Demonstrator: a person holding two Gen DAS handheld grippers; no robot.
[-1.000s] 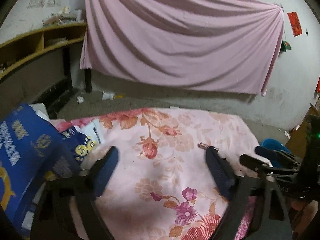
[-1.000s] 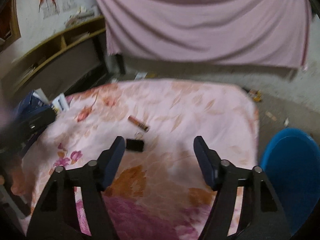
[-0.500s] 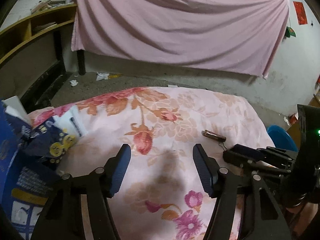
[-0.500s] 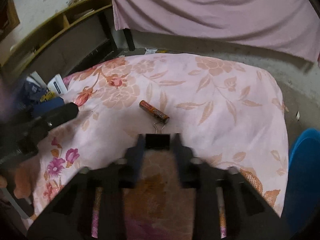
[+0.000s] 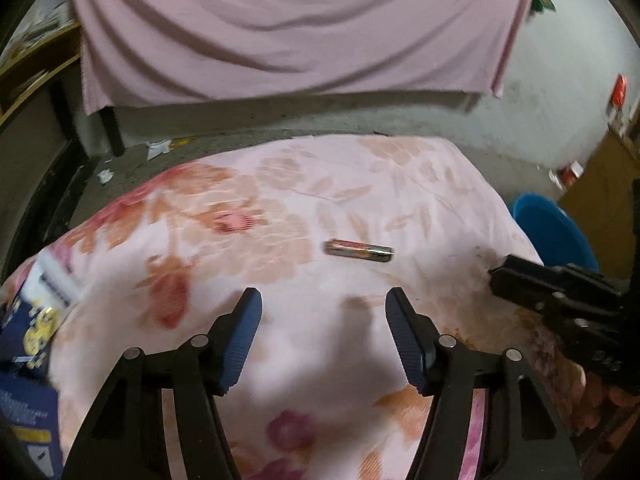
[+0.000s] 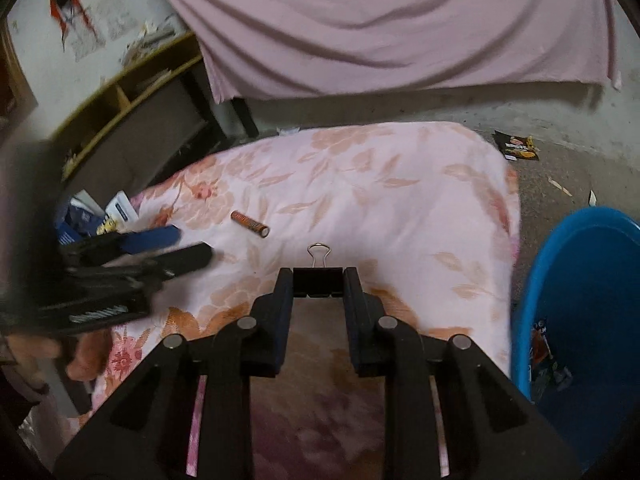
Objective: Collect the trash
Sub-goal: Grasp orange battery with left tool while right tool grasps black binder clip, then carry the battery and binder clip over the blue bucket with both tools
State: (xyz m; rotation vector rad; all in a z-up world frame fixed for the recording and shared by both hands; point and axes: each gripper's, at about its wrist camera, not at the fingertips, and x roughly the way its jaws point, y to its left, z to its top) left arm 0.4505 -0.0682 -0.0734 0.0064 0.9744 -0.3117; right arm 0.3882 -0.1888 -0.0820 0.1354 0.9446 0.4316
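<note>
We have the right gripper (image 6: 318, 282) clamped on a black binder clip (image 6: 318, 280); its two pads press the clip's sides, its wire loop points away from us, and the clip sits at the near middle of the floral cloth (image 6: 400, 208); within the last second these jaws were closing, and the clip is now between them. Our left gripper (image 5: 320, 316) stands apart with nothing between its pads; its jaws narrowed a little in that same second, and only cloth shows through the gap.

Just beyond the left gripper, slightly right of its centre line, a battery (image 5: 359, 251) lies on its side on the cloth, apart from both pads; in the right wrist view the same battery (image 6: 250, 224) lies far and left of the clip, between the clip and the left gripper (image 6: 172, 248) that reaches in from the left edge.

A blue bin (image 6: 588, 320) stands on the floor at the right of the cloth, with some wrappers inside; in the left wrist view only its rim (image 5: 548, 232) shows past the cloth's right edge. A dark wrapper (image 6: 516, 146) lies on the floor beyond the far right corner of the cloth; blue boxes (image 6: 86, 216) sit at the cloth's left edge; a pink sheet (image 5: 300, 28) hangs across the far wall.
</note>
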